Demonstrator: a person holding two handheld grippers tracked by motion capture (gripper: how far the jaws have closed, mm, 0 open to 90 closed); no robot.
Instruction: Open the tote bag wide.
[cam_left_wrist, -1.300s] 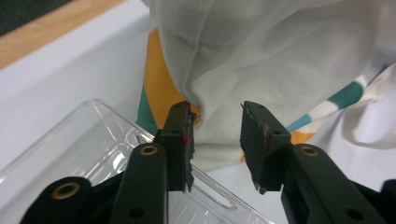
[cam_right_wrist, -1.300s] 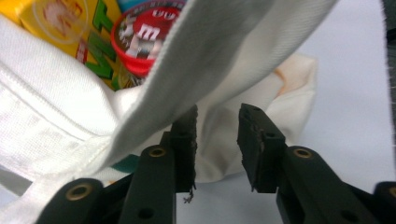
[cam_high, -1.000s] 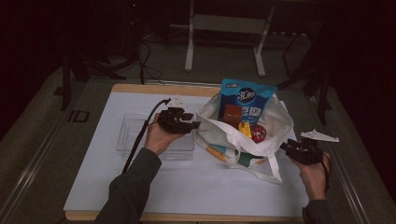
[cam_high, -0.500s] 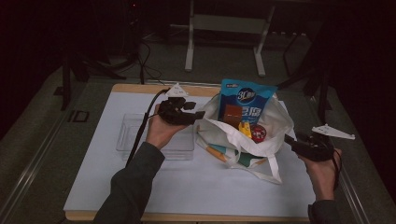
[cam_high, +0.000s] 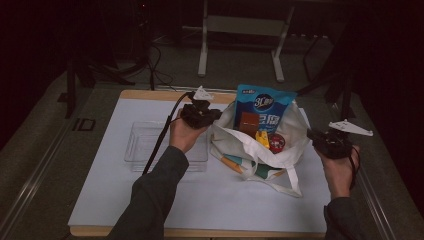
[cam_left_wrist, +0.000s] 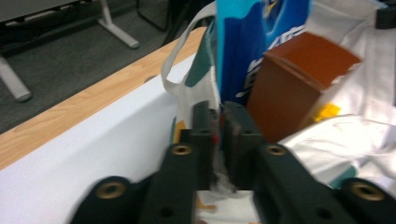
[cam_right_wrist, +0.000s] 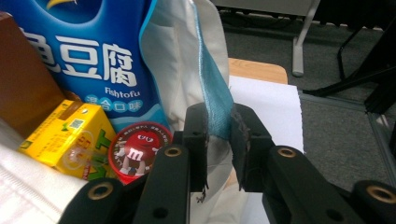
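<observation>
Cloth tote bag (cam_high: 295, 131) rim pinched between black fingers (cam_right_wrist: 196, 135); glossy blue pouch (cam_high: 261, 104) inside.

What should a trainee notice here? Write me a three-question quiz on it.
1. True or false: the red tub lies in the clear tray.
2. The left gripper is clamped on: A the cloth bag; B the brown box; C the blue pouch.
3. What colour is the drink carton inside the bag?
Key: 1 false, it sits in the bag; 2 A; 3 yellow.
</observation>
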